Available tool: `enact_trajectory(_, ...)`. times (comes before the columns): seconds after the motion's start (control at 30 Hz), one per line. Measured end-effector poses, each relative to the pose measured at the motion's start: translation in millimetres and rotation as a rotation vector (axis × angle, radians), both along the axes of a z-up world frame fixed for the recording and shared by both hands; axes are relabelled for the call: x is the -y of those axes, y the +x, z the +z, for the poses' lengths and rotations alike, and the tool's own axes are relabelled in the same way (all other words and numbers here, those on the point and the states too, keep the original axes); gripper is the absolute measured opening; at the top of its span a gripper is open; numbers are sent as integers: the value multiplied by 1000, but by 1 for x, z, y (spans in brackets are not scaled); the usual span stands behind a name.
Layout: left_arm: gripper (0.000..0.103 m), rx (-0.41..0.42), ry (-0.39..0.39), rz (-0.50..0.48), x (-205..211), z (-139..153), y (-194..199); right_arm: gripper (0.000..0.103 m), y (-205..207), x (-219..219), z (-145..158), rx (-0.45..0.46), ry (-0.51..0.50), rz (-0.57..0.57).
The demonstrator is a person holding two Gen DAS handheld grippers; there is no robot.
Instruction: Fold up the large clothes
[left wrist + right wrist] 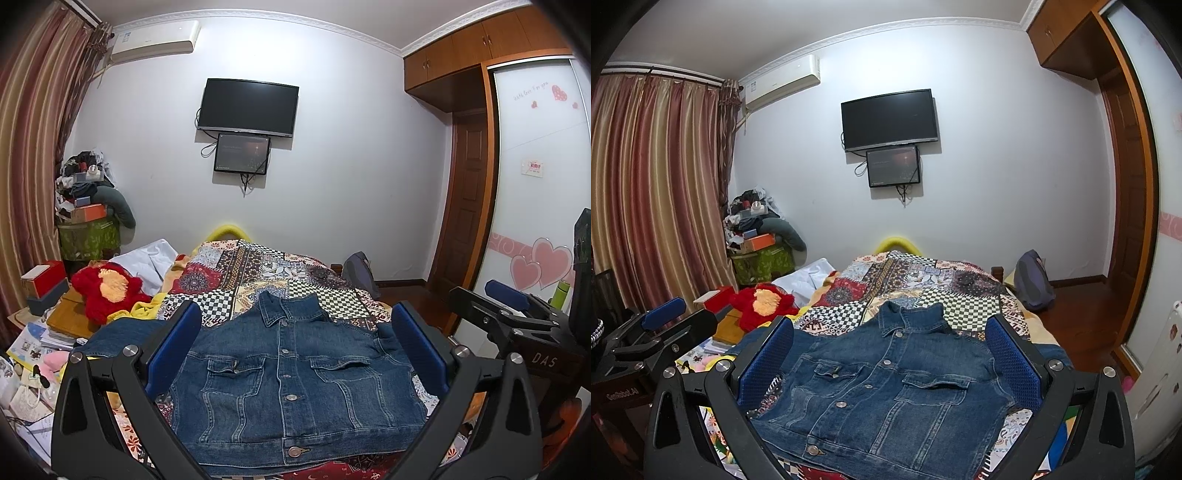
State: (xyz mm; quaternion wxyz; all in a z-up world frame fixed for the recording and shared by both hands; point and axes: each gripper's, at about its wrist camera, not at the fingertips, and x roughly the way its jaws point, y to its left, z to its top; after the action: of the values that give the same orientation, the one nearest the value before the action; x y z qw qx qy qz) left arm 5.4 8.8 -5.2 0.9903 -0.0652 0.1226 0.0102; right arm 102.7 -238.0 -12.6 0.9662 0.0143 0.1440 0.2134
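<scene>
Above denim jacket [295,376], both grippers (agape, empty)

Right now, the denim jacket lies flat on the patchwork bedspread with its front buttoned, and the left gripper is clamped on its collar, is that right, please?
Not quite. The denim jacket does lie flat on the patchwork bedspread with its front buttoned, but the left gripper is open and holds nothing; its fingers stand wide apart above the jacket. The left wrist view shows this.

A dark blue denim jacket [295,376] is laid on a patchwork quilt [258,269] checked black-and-white, patterned red; blue pads are seen on black grippers.
</scene>
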Motion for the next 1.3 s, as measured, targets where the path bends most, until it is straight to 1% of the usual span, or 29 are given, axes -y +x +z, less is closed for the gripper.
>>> enact_trajectory(0.17,103,-7,-4,3,0,-2,1,103,0,-3,-3,-6,3,0)
enact_trajectory(0.4,103,-33,-21,18,-9,-9,9,103,9,-13,-10,-45,-3,5)
enact_trajectory(0.63,103,-88,-58,54,-30,-26,31,103,37,-27,-20,-118,-25,14)
enact_trajectory(0.73,103,-124,-84,76,-43,-36,45,103,53,-34,-25,-163,-34,26)
enact_trajectory(0.8,103,-149,-86,94,-55,-43,58,103,64,-40,-30,-180,-39,29)
enact_trajectory(0.97,103,-195,-56,163,-84,-60,85,103,99,-62,-39,-208,-94,23)
enact_trajectory(1.1,103,-238,-32,225,-115,-76,108,103,132,-86,-50,-231,-136,38)
enact_trajectory(1.13,103,-254,-19,240,-123,-82,114,103,140,-92,-53,-238,-148,41)
enact_trajectory(1.2,103,-300,29,307,-141,-96,129,103,161,-109,-63,-266,-187,53)
enact_trajectory(1.3,103,-367,90,384,-165,-120,151,103,192,-134,-82,-338,-236,104)
